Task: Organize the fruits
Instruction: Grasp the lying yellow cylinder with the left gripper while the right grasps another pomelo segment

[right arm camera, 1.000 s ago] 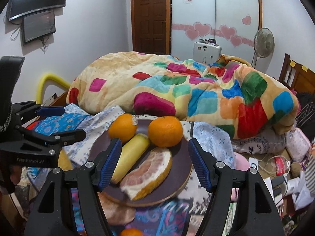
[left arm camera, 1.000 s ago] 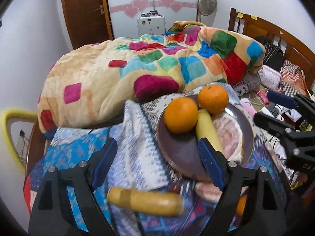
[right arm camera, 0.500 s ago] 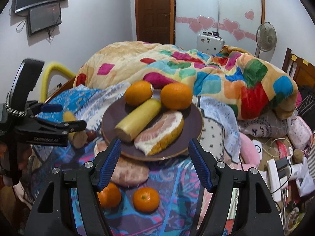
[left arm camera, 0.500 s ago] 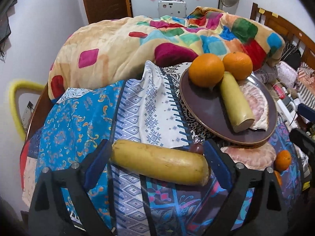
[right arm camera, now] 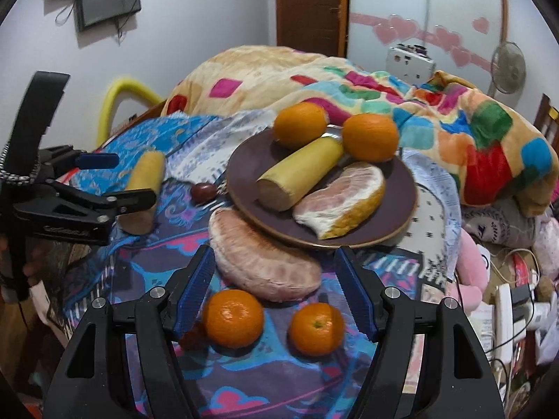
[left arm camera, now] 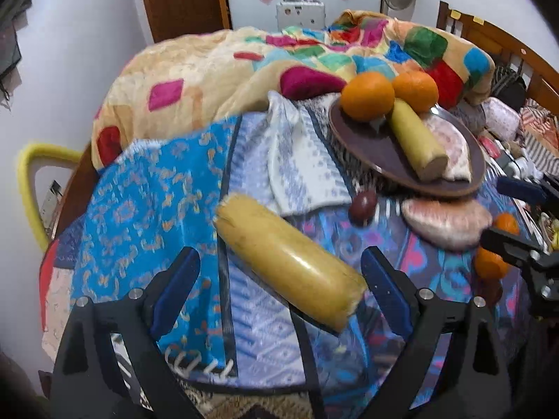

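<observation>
A long yellow fruit (left arm camera: 286, 262) (right arm camera: 145, 174) lies on the patterned cloth between the wide-apart fingers of my left gripper (left arm camera: 279, 293) (right arm camera: 117, 181); its right end comes close to the right pad, and the left pad stands well clear. My right gripper (right arm camera: 276, 293) is open over a pink pomelo segment (right arm camera: 262, 262) (left arm camera: 447, 223) and two tangerines (right arm camera: 234, 317) (right arm camera: 316, 328), gripping none. The brown plate (right arm camera: 394, 188) (left arm camera: 370, 146) beyond holds two oranges (right arm camera: 370, 136) (right arm camera: 300, 124), another yellow fruit (right arm camera: 300, 171) and a pomelo wedge (right arm camera: 342, 199).
A small dark red fruit (right arm camera: 204, 190) (left arm camera: 363, 206) lies left of the plate. A bunched colourful quilt (right arm camera: 349, 83) rises behind it. A yellow chair frame (left arm camera: 31, 181) stands at the left, and cables and clutter (right arm camera: 506, 300) lie off the right edge.
My left gripper swung down from the plate to the yellow fruit on the cloth and its jaws widened around it. My right gripper sank toward the pomelo segment and tangerines.
</observation>
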